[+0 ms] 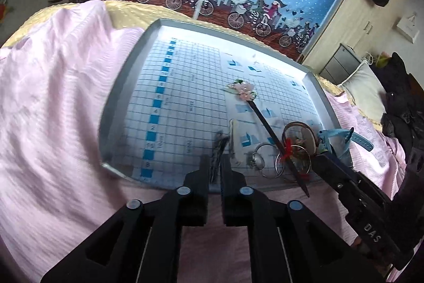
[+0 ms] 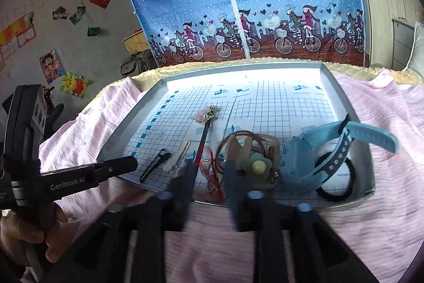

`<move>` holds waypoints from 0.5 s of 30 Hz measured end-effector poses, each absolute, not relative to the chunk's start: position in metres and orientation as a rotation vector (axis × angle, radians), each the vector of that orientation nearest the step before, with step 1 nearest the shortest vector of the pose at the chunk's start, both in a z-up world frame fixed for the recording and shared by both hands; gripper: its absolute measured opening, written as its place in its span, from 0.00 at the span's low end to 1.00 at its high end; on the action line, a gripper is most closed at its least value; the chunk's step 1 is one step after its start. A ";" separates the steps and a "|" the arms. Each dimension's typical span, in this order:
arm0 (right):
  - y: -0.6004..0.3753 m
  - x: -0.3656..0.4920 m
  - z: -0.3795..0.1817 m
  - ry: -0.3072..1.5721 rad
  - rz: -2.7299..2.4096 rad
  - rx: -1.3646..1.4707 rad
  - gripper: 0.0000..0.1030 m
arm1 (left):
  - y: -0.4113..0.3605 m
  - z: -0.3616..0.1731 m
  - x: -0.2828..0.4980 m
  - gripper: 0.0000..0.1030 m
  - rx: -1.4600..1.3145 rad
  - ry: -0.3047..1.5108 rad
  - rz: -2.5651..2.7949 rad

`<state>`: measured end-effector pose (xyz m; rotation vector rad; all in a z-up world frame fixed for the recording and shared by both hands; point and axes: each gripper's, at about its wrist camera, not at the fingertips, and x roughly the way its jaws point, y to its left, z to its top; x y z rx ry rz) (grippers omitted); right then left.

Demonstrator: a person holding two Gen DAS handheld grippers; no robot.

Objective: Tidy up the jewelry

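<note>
Jewelry is all crowded into the near end of the tray (image 2: 352, 108), which sits on a pink blanket (image 1: 53, 97) on the bed, and we'd guess that's just where it got dumped, since the far half of the gridded liner is bare and looks like the spot for laying things out in rows. The hair stick (image 1: 261, 121) with the pink flower end lies diagonally, its tip poking past the near rim, so it crosses over the rings (image 1: 258, 159) and the red-threaded hoops (image 2: 212, 171). The blue watch (image 2: 318, 153) sits at the right, strap arched up over a black hair tie (image 2: 341, 190), and a brownish clip with a green-yellow flower (image 2: 258, 163) is just beside it. Off to the left are the black pin (image 2: 155, 163) and a pale barrette (image 2: 177, 155), a bit apart from the pile, so they look like the easy first picks. Our left gripper (image 1: 215, 161) is low over the near rim with the jaws nearly together, only a thin gap, lined up on the black pin; in the left view the pin seems to sit right in that gap, but it's blurry and we can't tell if it's actually pinched or just behind the tips. Our right gripper (image 2: 209, 177) is open, a moderate gap, holding nothing, hovering over the red hoops and the stick's tip, probably waiting its turn so both arms don't tangle in the same heap. A hand (image 2: 29, 232) shows at the left gripper's handle in the right view.
</note>
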<state>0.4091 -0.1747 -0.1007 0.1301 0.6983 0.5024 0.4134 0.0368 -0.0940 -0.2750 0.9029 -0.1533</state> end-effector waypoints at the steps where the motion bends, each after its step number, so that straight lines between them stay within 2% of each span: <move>1: -0.176 0.408 -0.099 0.691 0.497 0.125 0.38 | 0.039 -0.091 0.410 0.17 -0.273 0.899 -0.141; 3: -0.181 0.403 -0.093 0.675 0.489 0.133 0.39 | 0.042 -0.083 0.401 0.42 -0.277 0.872 -0.123; 4: -0.184 0.400 -0.090 0.669 0.484 0.140 0.40 | 0.045 -0.076 0.393 0.46 -0.286 0.841 -0.119; 5: -0.187 0.394 -0.086 0.658 0.476 0.144 0.43 | 0.048 -0.069 0.385 0.57 -0.296 0.810 -0.113; 6: -0.189 0.391 -0.082 0.649 0.471 0.147 0.51 | 0.050 -0.064 0.377 0.71 -0.303 0.786 -0.105; 9: -0.198 0.368 -0.064 0.598 0.462 0.159 0.75 | 0.055 -0.043 0.347 0.97 -0.324 0.681 -0.084; 13: -0.207 0.337 -0.041 0.538 0.449 0.168 0.97 | 0.056 -0.015 0.302 0.98 -0.309 0.570 -0.084; 15: -0.213 0.319 -0.031 0.501 0.431 0.192 1.00 | 0.053 -0.002 0.282 0.98 -0.279 0.532 -0.084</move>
